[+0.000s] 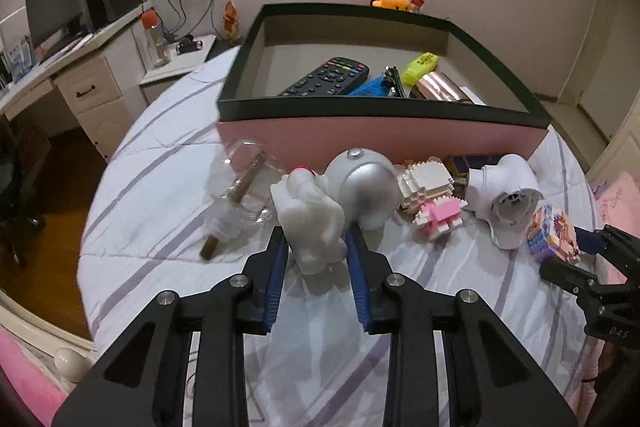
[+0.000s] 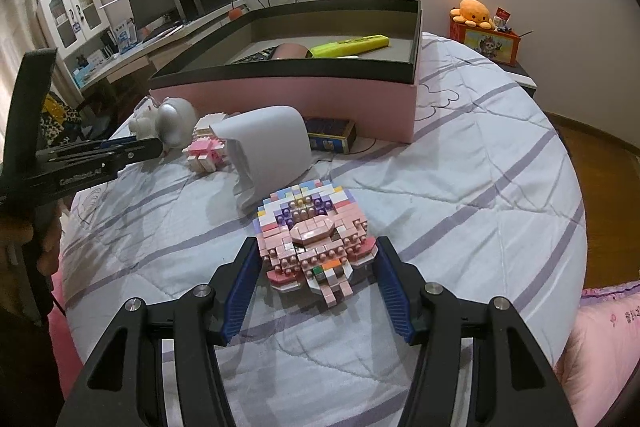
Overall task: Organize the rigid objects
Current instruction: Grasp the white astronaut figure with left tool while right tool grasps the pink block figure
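Two tools, each around a toy on the bed point(image 2: 460, 163).
Left tool point(image 1: 316, 247) pinches the white figurine point(image 1: 312, 223); only the right view shows the right tool point(image 2: 316, 267) half-spread, clasping the pink brick model point(image 2: 316, 235).

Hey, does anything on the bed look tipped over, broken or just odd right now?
Yes: the white pipe fitting lies tipped on its side on the bedspread, its open end facing the left-wrist camera. The clear glass piece also lies flat. Nothing looks spilled or visibly broken.

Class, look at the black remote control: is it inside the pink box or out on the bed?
Inside. The remote control lies on the box's floor, behind its dark rim.
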The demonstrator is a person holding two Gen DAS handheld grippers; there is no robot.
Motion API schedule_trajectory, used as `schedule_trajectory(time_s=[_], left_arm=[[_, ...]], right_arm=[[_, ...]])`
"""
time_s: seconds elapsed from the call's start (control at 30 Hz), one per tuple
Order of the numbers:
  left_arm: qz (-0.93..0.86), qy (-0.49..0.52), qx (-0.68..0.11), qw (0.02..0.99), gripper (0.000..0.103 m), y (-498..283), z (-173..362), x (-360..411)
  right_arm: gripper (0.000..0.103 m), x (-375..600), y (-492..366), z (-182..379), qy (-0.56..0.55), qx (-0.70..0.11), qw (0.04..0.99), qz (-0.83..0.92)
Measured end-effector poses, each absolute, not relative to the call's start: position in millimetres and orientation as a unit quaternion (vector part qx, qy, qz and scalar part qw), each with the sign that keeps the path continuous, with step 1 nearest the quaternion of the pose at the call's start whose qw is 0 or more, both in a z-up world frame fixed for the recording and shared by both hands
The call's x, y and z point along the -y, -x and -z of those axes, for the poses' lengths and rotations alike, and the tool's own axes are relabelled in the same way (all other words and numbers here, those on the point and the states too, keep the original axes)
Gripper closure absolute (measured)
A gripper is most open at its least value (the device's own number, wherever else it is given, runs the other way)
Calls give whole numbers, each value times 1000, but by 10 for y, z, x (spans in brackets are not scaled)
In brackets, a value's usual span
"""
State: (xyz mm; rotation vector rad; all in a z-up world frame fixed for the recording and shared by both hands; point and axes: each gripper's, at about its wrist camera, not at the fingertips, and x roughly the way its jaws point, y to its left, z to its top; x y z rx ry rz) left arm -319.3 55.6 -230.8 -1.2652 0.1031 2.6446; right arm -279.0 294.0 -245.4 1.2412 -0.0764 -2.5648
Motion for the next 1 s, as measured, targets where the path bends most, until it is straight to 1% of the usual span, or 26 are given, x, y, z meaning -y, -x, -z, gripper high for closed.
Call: schedule_trajectory(time_s=[0.3, 0.5, 0.57, 0.6, 0.63, 0.67, 0.73, 0.83, 1.0], left_arm=[[-893, 437, -37, 105, 73, 2786, 2306, -340], [-888, 440, -35, 130, 73, 2475, 2295, -291], [-887, 439, -33, 136, 72, 2455, 2288, -285], [-889, 437, -33, 135, 69, 2460, 2284, -287], [-890, 435, -30, 133, 56, 2470, 2280, -298], [-891, 433, -27, 134, 35, 2479, 2275, -310], [-897, 417, -30, 145, 16, 2473, 2244, -352], [-903, 405, -39, 139, 13, 2512, 2231, -414], [-898, 424, -31, 113, 12, 2698, 2333, -384]], right_arm=[[45, -2968, 2686, 2457, -427, 17, 113, 897], [45, -2971, 2617, 2453, -426, 16, 102, 899], [45, -2983, 2601, 2459, -424, 20, 101, 900], [45, -2985, 2596, 2463, -424, 21, 100, 900], [45, -2982, 2599, 2462, -424, 20, 100, 900], [45, -2981, 2603, 2461, -424, 19, 99, 900], [45, -2982, 2608, 2461, -424, 19, 99, 900], [45, -2979, 2615, 2464, -425, 20, 100, 900], [45, -2980, 2635, 2468, -425, 21, 101, 899]])
